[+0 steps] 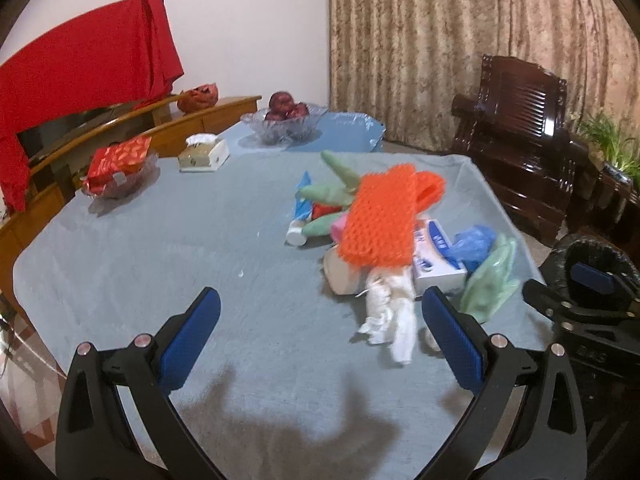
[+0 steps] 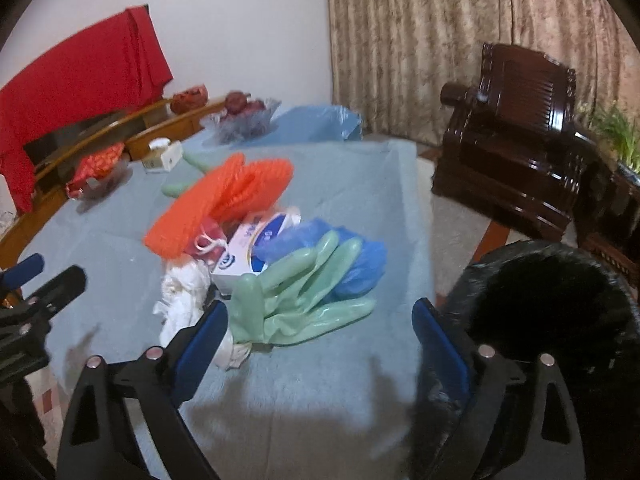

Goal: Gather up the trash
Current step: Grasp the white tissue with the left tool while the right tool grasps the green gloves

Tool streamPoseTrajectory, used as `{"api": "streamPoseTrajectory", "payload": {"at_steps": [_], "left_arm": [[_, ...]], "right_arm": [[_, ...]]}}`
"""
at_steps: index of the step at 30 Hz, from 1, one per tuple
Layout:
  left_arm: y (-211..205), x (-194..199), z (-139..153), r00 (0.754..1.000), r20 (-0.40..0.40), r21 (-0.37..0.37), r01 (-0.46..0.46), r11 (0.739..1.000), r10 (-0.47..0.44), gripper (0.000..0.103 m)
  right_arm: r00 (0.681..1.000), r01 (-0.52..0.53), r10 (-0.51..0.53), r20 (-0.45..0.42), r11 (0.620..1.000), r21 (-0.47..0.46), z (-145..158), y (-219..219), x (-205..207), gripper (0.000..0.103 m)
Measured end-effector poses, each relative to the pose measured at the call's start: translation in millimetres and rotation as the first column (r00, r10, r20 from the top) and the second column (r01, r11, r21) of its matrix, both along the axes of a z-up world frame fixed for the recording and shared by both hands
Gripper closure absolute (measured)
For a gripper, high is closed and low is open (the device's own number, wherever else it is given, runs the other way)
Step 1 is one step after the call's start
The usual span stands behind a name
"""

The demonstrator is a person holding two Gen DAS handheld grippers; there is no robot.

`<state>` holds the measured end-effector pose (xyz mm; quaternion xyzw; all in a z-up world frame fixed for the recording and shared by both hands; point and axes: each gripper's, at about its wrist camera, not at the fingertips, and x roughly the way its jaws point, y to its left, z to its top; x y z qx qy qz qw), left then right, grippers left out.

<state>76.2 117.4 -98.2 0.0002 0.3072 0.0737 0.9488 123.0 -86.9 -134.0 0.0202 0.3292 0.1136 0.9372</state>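
A: Where is the trash?
B: Heaped on the right half of the desk (image 1: 160, 240). An orange foam net (image 1: 380, 216) lies on top, over a white and blue tissue box (image 1: 436, 256); its print is too blurred to read. A pale green rubber glove (image 2: 296, 300) and a blue plastic bag (image 2: 352, 256) lie at the near right edge, with a crumpled white tissue (image 1: 390, 312) in front.
A: And a bin?
B: A bin with a black liner (image 2: 560, 304) stands off the desk's right edge.
A: The jaws?
B: The left gripper (image 1: 320, 332) hangs over the grey-blue cloth with jaws wide, nothing between them. The right gripper (image 2: 320, 340) is wide too, empty, just before the glove.
A: Further off?
B: A tissue holder (image 1: 204, 154), a glass bowl of red fruit (image 1: 286, 120) and a dark wooden armchair (image 1: 516, 136) by the curtain (image 1: 440, 40).
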Motion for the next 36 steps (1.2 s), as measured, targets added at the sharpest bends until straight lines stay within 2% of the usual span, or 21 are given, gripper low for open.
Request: {"api": "streamPoseTrajectory", "payload": {"at_steps": [6,9,12,16,18,20,23,29,36], "left_arm": [[13,14,-13,0.999,-0.029,-0.026,-0.022,0.999,0.021,0.005],[14,18,-18,0.999,-0.039,-0.031,-0.019,0.999,0.017,0.005],[13,23,-22,0.999,-0.052,-0.039,-0.015,0.999,0.013,0.008],[11,27,-26,0.998,-0.061,-0.054,-0.008,0.998,0.005,0.012],[10,27,-27,0.998,-0.063,-0.06,-0.001,0.998,-0.003,0.015],[7,28,-29,0.998,-0.069,-0.071,0.01,0.997,-0.015,0.018],[1,29,-31,0.997,-0.074,-0.072,0.026,0.997,-0.031,0.019],[-16,38,-40,0.993,-0.095,-0.074,0.057,0.996,-0.064,0.022],[-37,59,-57,0.984,-0.144,-0.077,0.096,0.992,-0.107,0.039]], "right_arm": [[0.998,-0.008,0.005,-0.058,0.999,-0.046,-23,19,30,0.012],[0.997,-0.022,0.018,-0.079,0.999,-0.046,-31,24,35,0.016],[0.995,-0.055,0.053,-0.088,0.998,-0.028,-33,28,38,0.03],[0.987,-0.122,0.124,-0.106,0.992,0.025,-34,31,38,0.06],[0.983,-0.144,0.147,-0.107,0.989,0.038,-35,32,38,0.066],[0.979,-0.167,0.173,-0.112,0.984,0.058,-34,32,38,0.083],[0.974,-0.19,0.198,-0.111,0.979,0.076,-32,28,36,0.091],[0.973,-0.198,0.206,-0.101,0.976,0.087,-25,15,26,0.094],[0.98,-0.177,0.184,-0.075,0.98,0.086,-9,-3,17,0.094]]}}
